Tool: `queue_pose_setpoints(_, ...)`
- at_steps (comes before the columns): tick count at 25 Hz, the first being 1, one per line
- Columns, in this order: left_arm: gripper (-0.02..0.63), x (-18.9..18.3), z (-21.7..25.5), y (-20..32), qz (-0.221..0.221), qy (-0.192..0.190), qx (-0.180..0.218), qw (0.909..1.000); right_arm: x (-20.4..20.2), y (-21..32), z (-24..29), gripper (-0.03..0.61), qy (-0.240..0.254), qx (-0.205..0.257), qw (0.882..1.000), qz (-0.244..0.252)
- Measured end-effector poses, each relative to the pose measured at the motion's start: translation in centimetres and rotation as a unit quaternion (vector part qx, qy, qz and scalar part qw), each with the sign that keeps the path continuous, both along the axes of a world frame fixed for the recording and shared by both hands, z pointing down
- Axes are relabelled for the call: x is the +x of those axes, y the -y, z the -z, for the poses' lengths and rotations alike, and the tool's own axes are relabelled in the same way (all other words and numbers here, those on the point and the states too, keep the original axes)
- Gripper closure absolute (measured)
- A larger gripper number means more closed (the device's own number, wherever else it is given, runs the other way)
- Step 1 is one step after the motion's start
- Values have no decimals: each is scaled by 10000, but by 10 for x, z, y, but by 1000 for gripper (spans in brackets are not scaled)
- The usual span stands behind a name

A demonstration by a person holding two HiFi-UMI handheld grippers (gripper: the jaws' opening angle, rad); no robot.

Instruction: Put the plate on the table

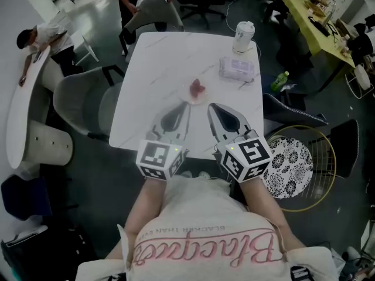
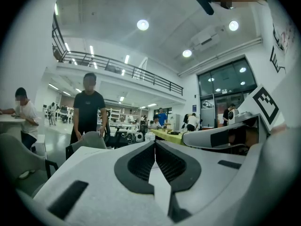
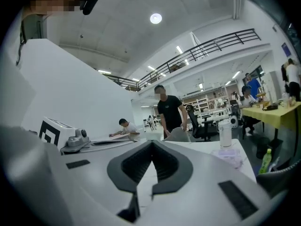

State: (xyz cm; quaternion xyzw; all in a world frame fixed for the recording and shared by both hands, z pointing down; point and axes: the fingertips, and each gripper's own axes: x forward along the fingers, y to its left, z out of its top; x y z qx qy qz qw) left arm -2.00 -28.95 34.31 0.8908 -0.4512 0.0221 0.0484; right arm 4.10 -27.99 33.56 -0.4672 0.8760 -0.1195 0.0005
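Resting on white table (image 1: 164, 63), near-centre: small plate (image 1: 200, 100) with pink item (image 1: 197, 88) on it, flat, nothing gripping it. Left gripper (image 1: 184, 108) just near-left of plate, jaws closed together, nothing between them. Right gripper (image 1: 211, 106) just near-right of plate, jaws likewise shut and empty. Both tips close to plate rim; contact unclear. Cup (image 1: 243, 36) and wipes pack (image 1: 237, 68) at far right, well apart from plate. Judgement: placement looks done; only pulling grippers clear left.
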Motion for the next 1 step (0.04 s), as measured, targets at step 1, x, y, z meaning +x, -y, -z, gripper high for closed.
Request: queue_pose_setpoints(1, 611, -1, 0, 0, -7, 0, 2, 10000, 0, 0, 0, 575, -6, 11, 10000, -16)
